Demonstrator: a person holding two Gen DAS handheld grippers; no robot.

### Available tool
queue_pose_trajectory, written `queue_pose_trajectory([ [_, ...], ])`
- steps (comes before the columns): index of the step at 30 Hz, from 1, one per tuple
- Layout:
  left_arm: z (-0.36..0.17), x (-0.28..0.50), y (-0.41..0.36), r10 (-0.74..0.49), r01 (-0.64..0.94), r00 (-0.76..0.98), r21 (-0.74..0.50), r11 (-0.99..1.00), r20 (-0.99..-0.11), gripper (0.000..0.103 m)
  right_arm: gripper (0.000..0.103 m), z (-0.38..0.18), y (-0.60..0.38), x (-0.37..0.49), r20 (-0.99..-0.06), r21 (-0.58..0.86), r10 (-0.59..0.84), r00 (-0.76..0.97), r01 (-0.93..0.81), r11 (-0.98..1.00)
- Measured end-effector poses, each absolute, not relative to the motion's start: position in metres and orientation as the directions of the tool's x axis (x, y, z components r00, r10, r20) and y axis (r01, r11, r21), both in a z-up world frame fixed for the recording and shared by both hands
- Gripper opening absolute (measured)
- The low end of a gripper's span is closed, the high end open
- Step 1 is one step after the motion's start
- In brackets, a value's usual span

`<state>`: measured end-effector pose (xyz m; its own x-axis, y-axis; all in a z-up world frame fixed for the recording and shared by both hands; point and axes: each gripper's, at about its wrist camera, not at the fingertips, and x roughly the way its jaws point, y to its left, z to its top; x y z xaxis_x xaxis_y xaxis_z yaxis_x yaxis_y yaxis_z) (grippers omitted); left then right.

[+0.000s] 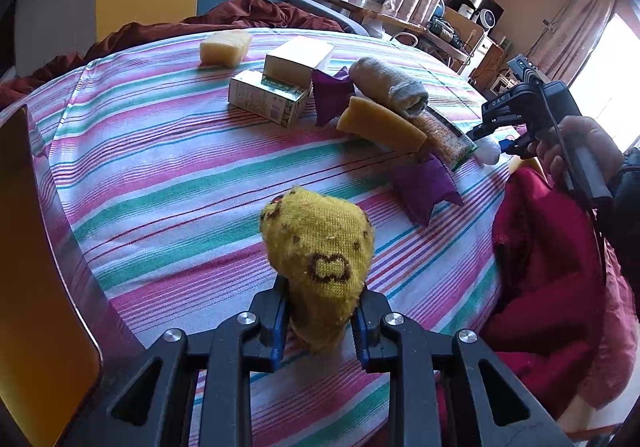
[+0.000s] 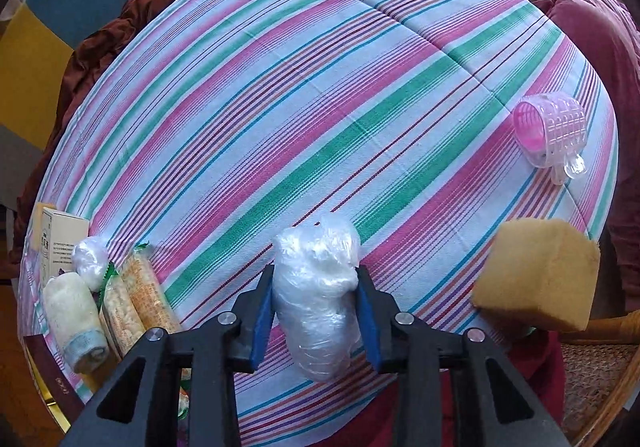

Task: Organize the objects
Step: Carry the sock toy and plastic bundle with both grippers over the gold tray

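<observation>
Two handheld grippers are each closed on a soft bundle above a bed covered in a pink, green and white striped cloth [image 2: 320, 87]. Nearest in the left wrist view, the left gripper [image 1: 320, 321] pinches a balled-up yellow knitted sock with brown markings [image 1: 318, 259] between its blue-padded fingers [image 1: 278, 331], the sock bulging up above them. In the right wrist view the right gripper [image 2: 316, 307] clamps a wad of clear crumpled plastic wrap [image 2: 318, 299], which sticks out both above and below the blue pads [image 2: 262, 311].

Just right of that gripper lies a tan foam sponge block [image 2: 538, 273] near the bed's edge. At its left sit a rolled cream towel with a pale blue band [image 2: 76, 323], two packets of puffed snack bars [image 2: 136, 303], a smaller ball of clear plastic [image 2: 91, 257] and a cream cardboard box [image 2: 60, 237], all close together.

Farther out, a pink and clear plastic hair roller [image 2: 550, 129] lies on its side, well apart from the rest.

From the left wrist view, a purple fabric pouch [image 1: 426, 187] lies beyond the sock, then a flat yellow-brown sponge slab [image 1: 380, 123] leaning against a rolled grey sock [image 1: 388, 87], a green-printed carton [image 1: 266, 99] with a white box [image 1: 298, 61] on top, and a pale yellow sponge [image 1: 226, 47] farthest back.
</observation>
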<state>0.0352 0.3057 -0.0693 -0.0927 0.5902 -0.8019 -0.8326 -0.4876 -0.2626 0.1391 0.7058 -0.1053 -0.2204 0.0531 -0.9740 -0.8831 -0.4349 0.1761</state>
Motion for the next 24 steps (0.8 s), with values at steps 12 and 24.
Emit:
queue_pose_trajectory([
  [12, -0.019, 0.029, 0.261, 0.669, -0.802, -0.187, -0.281, -0.527, -0.72, 0.027, 0.035, -0.117, 0.693, 0.137, -0.921, 0.319, 0.085, -0.381, -0.86, -0.398],
  [24, 0.01, -0.018, 0.171, 0.625, -0.625, -0.397, -0.3, -0.72, -0.672, 0.027, 0.035, -0.06, 0.703, 0.139, -0.848, 0.319, 0.284, -0.446, -0.86, -0.399],
])
